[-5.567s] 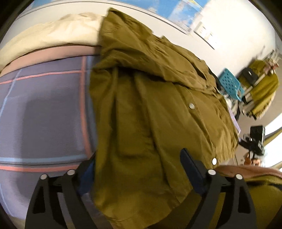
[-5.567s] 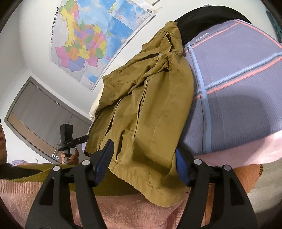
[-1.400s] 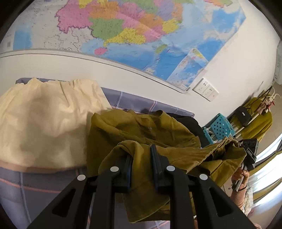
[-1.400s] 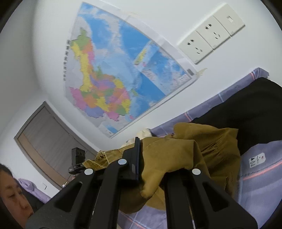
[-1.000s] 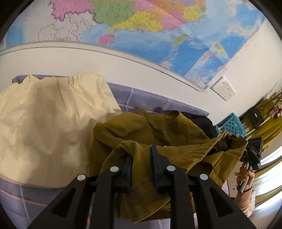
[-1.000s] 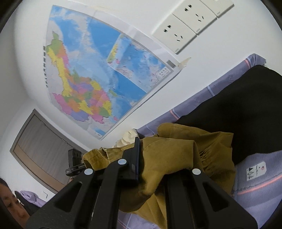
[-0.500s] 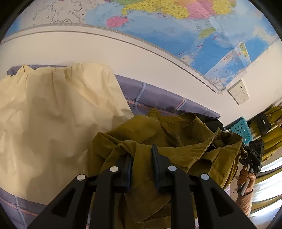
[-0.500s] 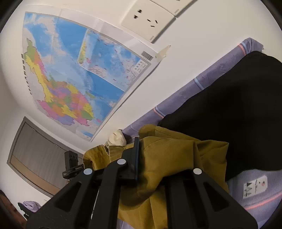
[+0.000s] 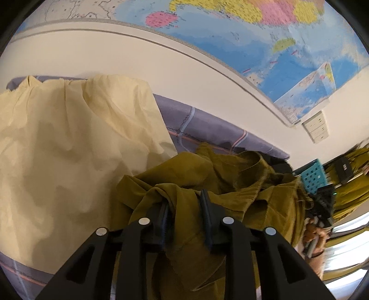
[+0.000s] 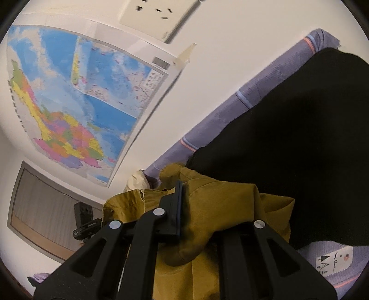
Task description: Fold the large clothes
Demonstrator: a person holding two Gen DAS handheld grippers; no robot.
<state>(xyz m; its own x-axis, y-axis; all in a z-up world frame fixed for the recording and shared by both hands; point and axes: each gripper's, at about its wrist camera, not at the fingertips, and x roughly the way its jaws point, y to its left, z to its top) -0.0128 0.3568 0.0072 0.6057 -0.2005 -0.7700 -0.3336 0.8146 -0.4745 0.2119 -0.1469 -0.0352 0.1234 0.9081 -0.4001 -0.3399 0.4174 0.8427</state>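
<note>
An olive-green shirt (image 9: pixel 221 175) is bunched up and held between both grippers above the bed. My left gripper (image 9: pixel 185 207) is shut on a fold of it, with cloth draped over both fingers. My right gripper (image 10: pixel 200 207) is shut on another part of the same shirt (image 10: pixel 221 203); its right finger is hidden under the cloth. The other gripper and the hand holding it show at the right edge of the left wrist view (image 9: pixel 320 207) and at lower left of the right wrist view (image 10: pixel 85 221).
A cream garment (image 9: pixel 69 150) lies on the purple checked bedsheet (image 9: pixel 207 129) at left. A black garment (image 10: pixel 299 150) lies on the sheet (image 10: pixel 230 110) at right. The white wall with a map (image 10: pixel 76 103) and sockets (image 10: pixel 159 13) is close behind. A teal basket (image 9: pixel 311 177) stands beyond the bed.
Both grippers have carried the shirt closer to the wall at the bed's far side. The cream and black garments now loom larger. Both grips on the shirt are unchanged.
</note>
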